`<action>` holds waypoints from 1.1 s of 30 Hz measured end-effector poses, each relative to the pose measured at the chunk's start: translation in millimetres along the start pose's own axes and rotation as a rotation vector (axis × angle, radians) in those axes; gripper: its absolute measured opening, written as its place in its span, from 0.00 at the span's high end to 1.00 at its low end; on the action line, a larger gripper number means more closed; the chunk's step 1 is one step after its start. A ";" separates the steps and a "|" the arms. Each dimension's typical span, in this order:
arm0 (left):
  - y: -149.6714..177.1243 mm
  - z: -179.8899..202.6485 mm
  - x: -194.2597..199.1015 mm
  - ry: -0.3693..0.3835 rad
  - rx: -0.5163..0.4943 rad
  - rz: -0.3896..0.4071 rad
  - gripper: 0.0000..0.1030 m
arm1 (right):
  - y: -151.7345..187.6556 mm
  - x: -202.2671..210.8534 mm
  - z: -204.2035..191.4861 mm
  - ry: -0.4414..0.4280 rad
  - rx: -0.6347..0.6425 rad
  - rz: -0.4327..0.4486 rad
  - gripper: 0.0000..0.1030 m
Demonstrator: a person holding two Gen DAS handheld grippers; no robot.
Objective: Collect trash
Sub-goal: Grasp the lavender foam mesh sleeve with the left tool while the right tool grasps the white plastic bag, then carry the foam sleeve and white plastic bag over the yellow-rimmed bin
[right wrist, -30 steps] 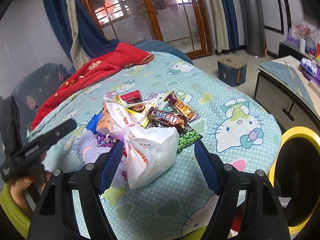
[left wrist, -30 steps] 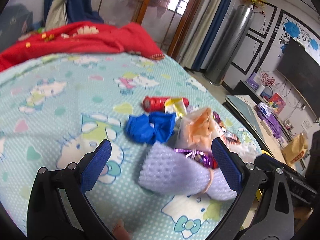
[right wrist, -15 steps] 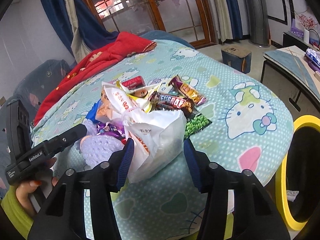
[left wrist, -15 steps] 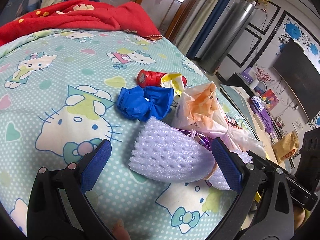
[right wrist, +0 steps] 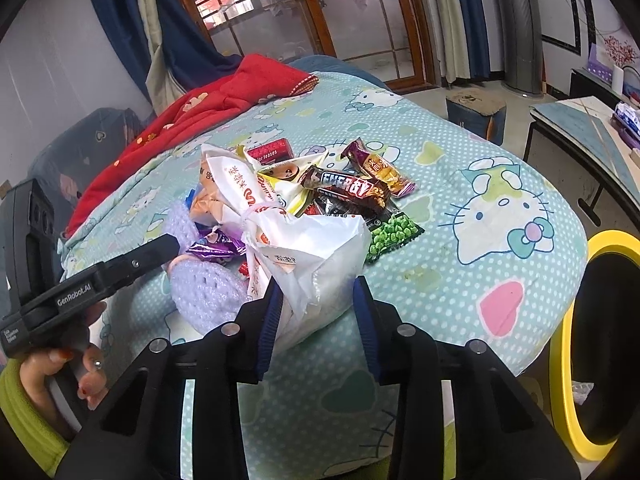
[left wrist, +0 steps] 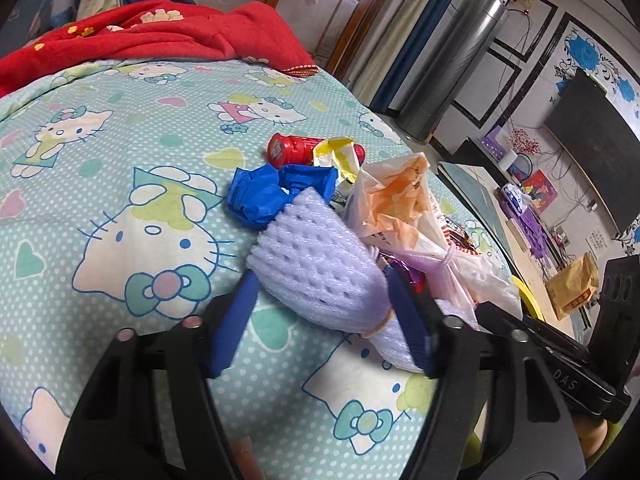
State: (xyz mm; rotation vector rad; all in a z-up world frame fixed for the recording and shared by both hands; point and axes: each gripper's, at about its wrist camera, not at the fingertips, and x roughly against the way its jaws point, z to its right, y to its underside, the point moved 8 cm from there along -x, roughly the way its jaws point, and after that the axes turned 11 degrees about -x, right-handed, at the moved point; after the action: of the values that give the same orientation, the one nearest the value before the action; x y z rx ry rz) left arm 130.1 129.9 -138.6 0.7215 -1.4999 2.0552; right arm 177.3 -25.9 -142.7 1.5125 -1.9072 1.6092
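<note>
Both hand-held grippers have just been closing: left hand-held gripper (left wrist: 320,284) is squeezing the purple foam net (left wrist: 316,268), right hand-held gripper (right wrist: 316,292) is clamping the white plastic bag (right wrist: 316,256) on the bed (right wrist: 460,216)

Trash heap (right wrist: 320,208) on cartoon-print bed (right wrist: 500,216), perhaps sofa

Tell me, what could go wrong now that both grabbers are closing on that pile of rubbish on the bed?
1. The right gripper has been closing on the white plastic bag; thin plastic might slip or tear.
2. The left gripper has been closing around the purple foam net, which touches the bag, so lifting one could drag the other.
3. Loose snack wrappers lean on the bag; they may scatter, perhaps missing the yellow-rimmed bin.
</note>
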 end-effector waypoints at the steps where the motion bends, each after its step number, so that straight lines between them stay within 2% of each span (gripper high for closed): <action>1: 0.3 1.6 -0.1 0.003 -0.003 -0.002 0.51 | 0.3 0.2 -0.1 0.001 0.002 -0.001 0.72; 3: 0.8 4.6 -0.3 0.009 -0.011 -0.006 0.55 | 0.9 1.2 -0.4 0.003 0.011 0.001 0.72; 6: 1.6 7.3 -0.9 0.016 -0.020 -0.012 0.64 | 1.7 2.3 -0.5 0.008 0.019 0.005 0.72; 8: 2.1 9.7 -0.4 0.015 -0.027 -0.014 0.75 | 2.1 3.5 -0.6 0.012 0.025 0.009 0.73; 11: 2.3 12.4 3.4 0.011 -0.043 -0.010 0.82 | 1.6 6.2 -1.8 0.013 0.031 0.020 0.73; 15: -3.0 14.4 13.3 0.015 -0.047 0.017 0.85 | -0.6 15.3 -3.1 0.011 0.040 0.049 0.74; 23: -32.2 21.1 50.0 0.005 -0.089 0.139 0.86 | -13.1 38.5 -4.6 -0.018 0.027 0.117 0.76; 33: -42.0 48.8 65.8 0.029 -0.144 0.189 0.86 | -32.2 64.1 7.5 0.000 0.011 0.192 0.76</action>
State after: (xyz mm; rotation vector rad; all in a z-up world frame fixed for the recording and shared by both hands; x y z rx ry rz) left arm 115.5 99.9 -52.8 0.5091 -1.7364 2.0558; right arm 177.4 -62.8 -80.8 1.3696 -2.1028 1.6979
